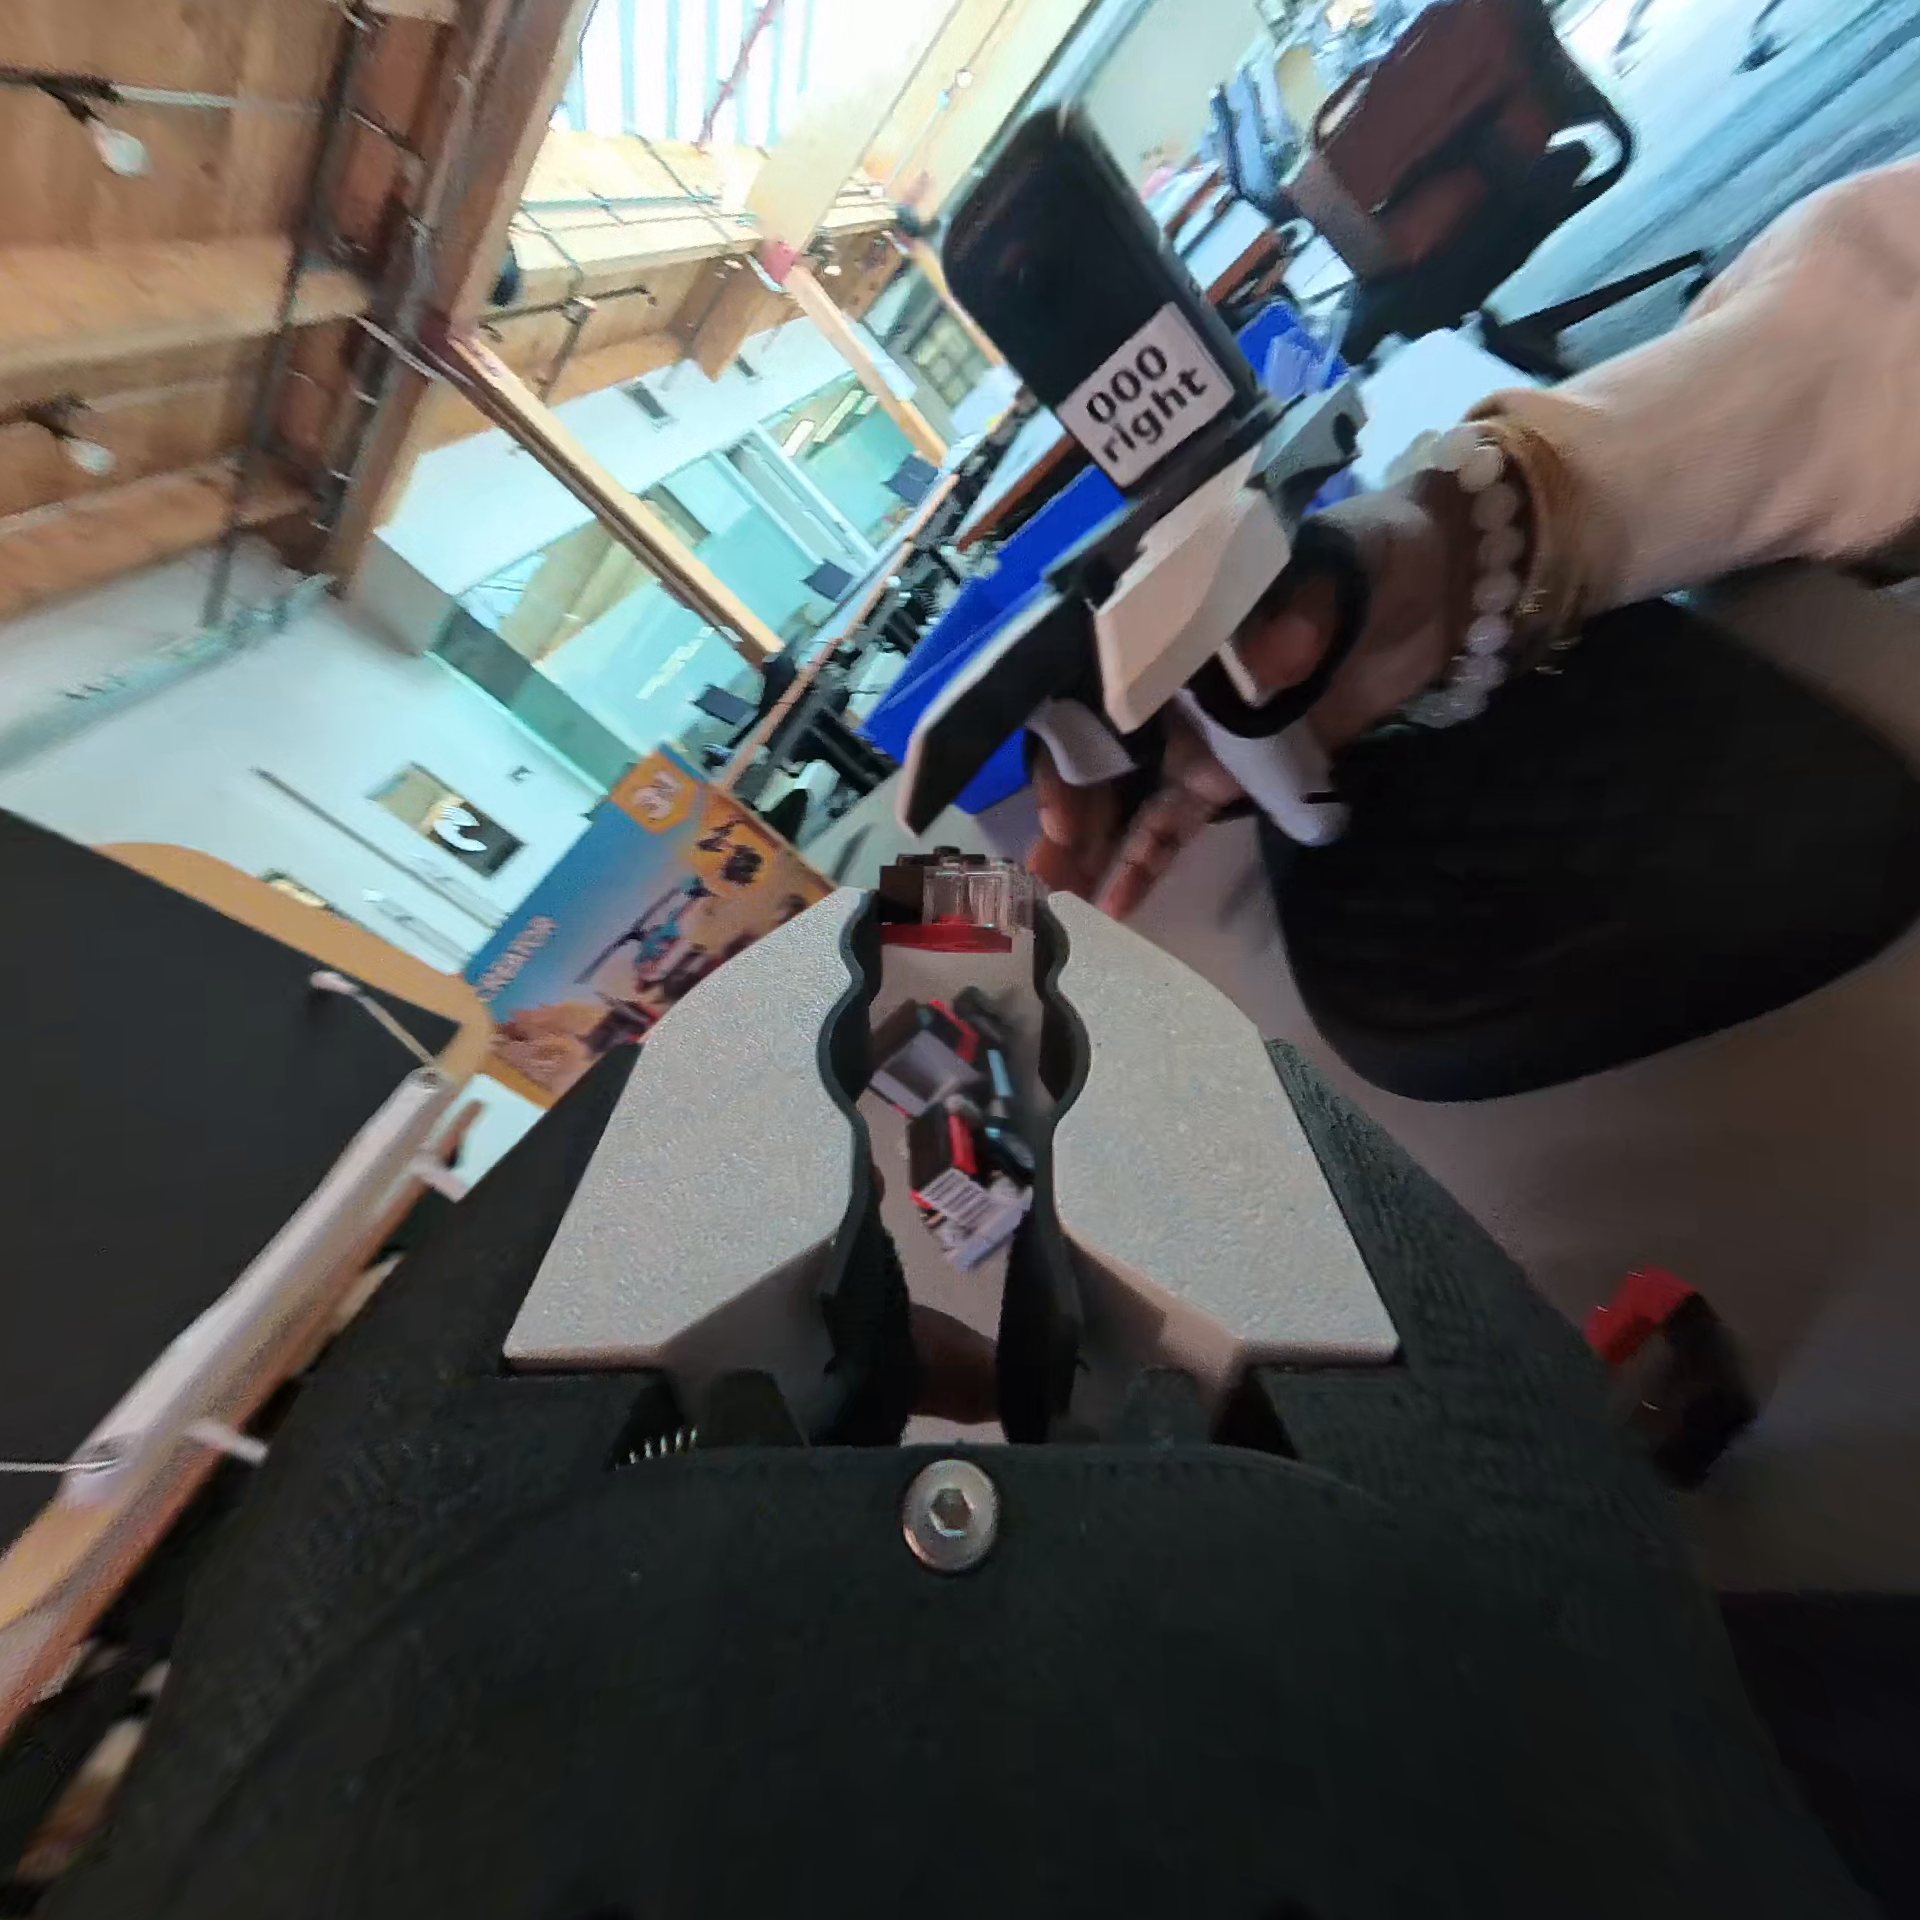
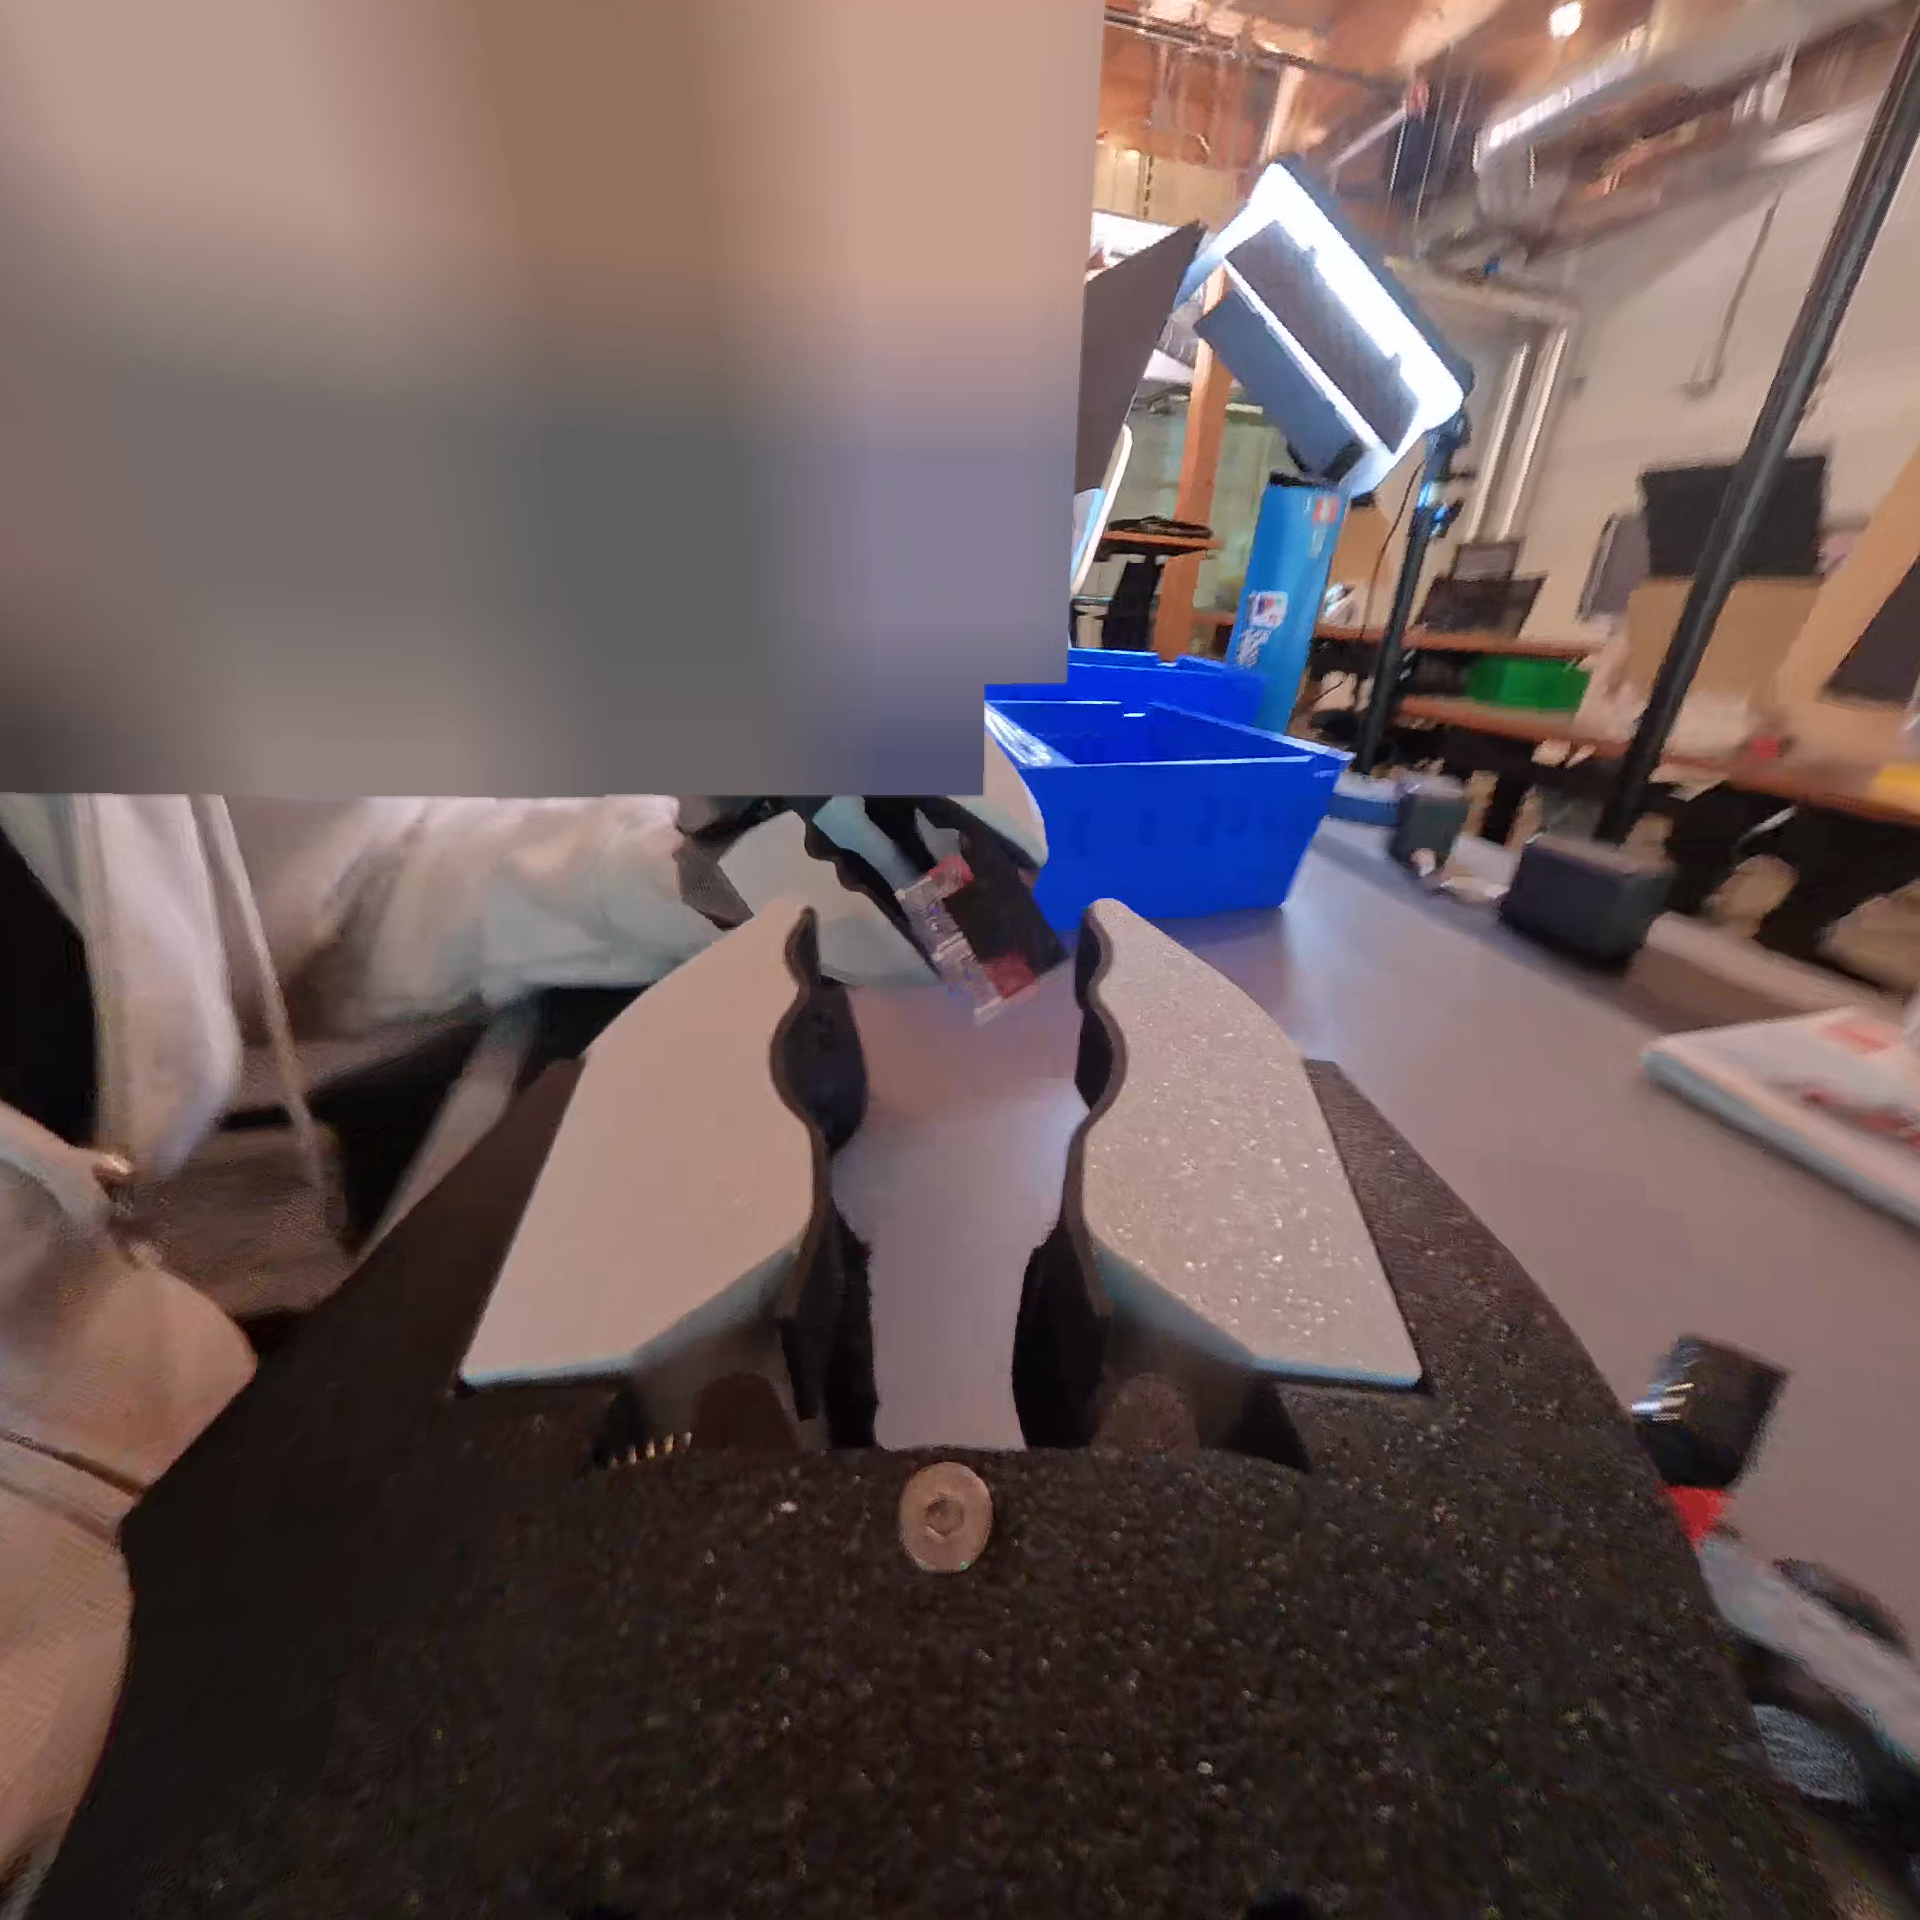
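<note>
My left gripper [image 1: 956,914] is shut on a small brick assembly [image 1: 961,902]: a clear brick and a black brick on a red plate, held at the fingertips above the grey table [image 1: 1558,1195]. In the right wrist view the same assembly [image 2: 966,935] sits in the left gripper [image 2: 935,883], just beyond my right gripper [image 2: 945,940]. The right gripper is open with nothing between its pads. In the left wrist view the right gripper [image 1: 977,769], held by a hand, hovers just above the assembly without touching it.
Loose bricks [image 1: 956,1122] lie on the table below the left fingers. A red and black piece [image 1: 1652,1340] lies to the right. A blue bin [image 2: 1164,821] stands behind, with a colourful box [image 1: 644,935], a booklet [image 2: 1787,1101] and a light panel on a stand [image 2: 1340,322]. My two grippers' fingertips are within a few centimetres of each other.
</note>
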The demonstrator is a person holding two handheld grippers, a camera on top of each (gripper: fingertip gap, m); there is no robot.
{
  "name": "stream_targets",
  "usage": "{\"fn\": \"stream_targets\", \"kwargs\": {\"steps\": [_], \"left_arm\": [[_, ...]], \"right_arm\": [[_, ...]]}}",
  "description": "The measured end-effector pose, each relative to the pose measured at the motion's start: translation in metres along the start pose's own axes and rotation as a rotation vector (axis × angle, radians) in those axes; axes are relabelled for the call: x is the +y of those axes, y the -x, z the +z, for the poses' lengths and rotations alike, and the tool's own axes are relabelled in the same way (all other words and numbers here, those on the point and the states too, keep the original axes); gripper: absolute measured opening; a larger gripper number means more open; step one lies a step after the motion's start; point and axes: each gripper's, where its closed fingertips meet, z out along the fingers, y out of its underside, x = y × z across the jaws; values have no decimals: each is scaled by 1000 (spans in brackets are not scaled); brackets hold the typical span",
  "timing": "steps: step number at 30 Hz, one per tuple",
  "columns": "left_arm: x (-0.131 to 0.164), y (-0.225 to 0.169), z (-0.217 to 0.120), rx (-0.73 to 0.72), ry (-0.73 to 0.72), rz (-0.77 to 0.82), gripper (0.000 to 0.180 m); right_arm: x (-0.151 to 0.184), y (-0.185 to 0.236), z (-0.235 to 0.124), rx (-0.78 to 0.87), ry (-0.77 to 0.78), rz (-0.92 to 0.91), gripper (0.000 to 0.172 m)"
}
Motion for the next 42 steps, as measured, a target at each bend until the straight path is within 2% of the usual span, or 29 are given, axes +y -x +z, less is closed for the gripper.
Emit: {"fn": "stream_targets", "kwargs": {"steps": [2,5,7,9,18,21,25,29,32,36,39,42], "left_arm": [[3,-10,1,78,5,-41,28],[12,-26,3,165,54,-9,28],[16,-36,4,207,78,38,28],[17,-40,5,221,88,66,28],[25,-39,5,220,140,17,28],[29,-43,8,234,143,-17,29],[37,-60,12,278,198,40,30],[43,-71,13,345,269,-67,27],[54,-87,13,420,364,-116,26],[60,-91,12,440,405,-174,26],[66,-91,10,461,446,-284,26],[66,-91,10,455,418,-232,26]], "right_arm": [[5,3,-2,18,50,-210,32],[23,5,-1,36,192,-451,29],[37,7,1,9,264,-437,33],[42,10,2,-24,286,-408,27],[49,5,1,42,383,-523,23],[56,5,-2,24,425,-435,23],[73,10,-10,-19,532,-342,23],[85,13,-17,0,635,-350,24],[105,15,-24,29,771,-449,24],[106,14,-25,120,822,-506,24],[101,11,-26,177,856,-666,10],[107,18,-29,130,837,-554,11]]}}
